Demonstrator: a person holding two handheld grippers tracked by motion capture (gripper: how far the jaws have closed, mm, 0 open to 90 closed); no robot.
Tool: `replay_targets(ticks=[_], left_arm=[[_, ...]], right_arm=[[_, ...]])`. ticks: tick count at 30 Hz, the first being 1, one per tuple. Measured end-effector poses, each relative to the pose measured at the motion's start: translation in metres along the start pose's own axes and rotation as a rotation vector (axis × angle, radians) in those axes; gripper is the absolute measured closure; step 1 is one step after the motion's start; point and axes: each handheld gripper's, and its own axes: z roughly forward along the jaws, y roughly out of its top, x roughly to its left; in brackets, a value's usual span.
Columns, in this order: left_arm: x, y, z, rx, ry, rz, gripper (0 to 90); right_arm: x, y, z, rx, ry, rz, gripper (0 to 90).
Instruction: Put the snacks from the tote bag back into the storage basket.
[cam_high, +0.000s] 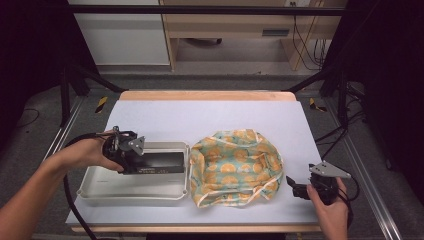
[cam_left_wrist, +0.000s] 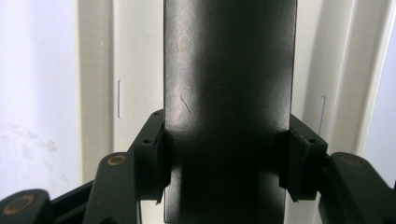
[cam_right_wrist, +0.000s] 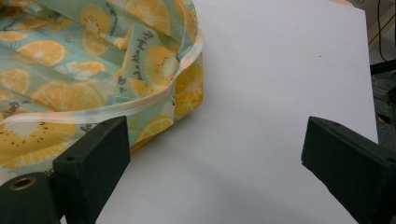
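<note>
- High view: the left gripper (cam_high: 131, 150) is clamped on a flat black rectangular box (cam_high: 159, 162) sitting in a white plastic tray (cam_high: 100, 187) at the near left of the pale table (cam_high: 200, 115). A floppy orange-slice-print fabric bag (cam_high: 235, 167) lies just right of the tray, mouth gaping. Right gripper (cam_high: 300, 189) hovers near its right edge.
- Left gripper view: both pads (cam_left_wrist: 156, 154) press the box's long sides. Looks square, so I'd lift straight up to clear the tray wall.
- Right gripper view: jaws stand wide, nothing between them, the bag's pale piped rim (cam_right_wrist: 140, 105) beside the left jaw. That saggy rim could snag the box, so I'd pin it open first.
</note>
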Motion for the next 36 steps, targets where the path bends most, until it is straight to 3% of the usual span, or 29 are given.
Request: replay_targets(ticks=[36], left_arm=[[-0.001, 0.001, 0.018, -0.011, -0.034, 0.009, 43.0]], right_arm=[[0.0, 0.0, 0.0, 0.004, 0.006, 0.007, 8.4]])
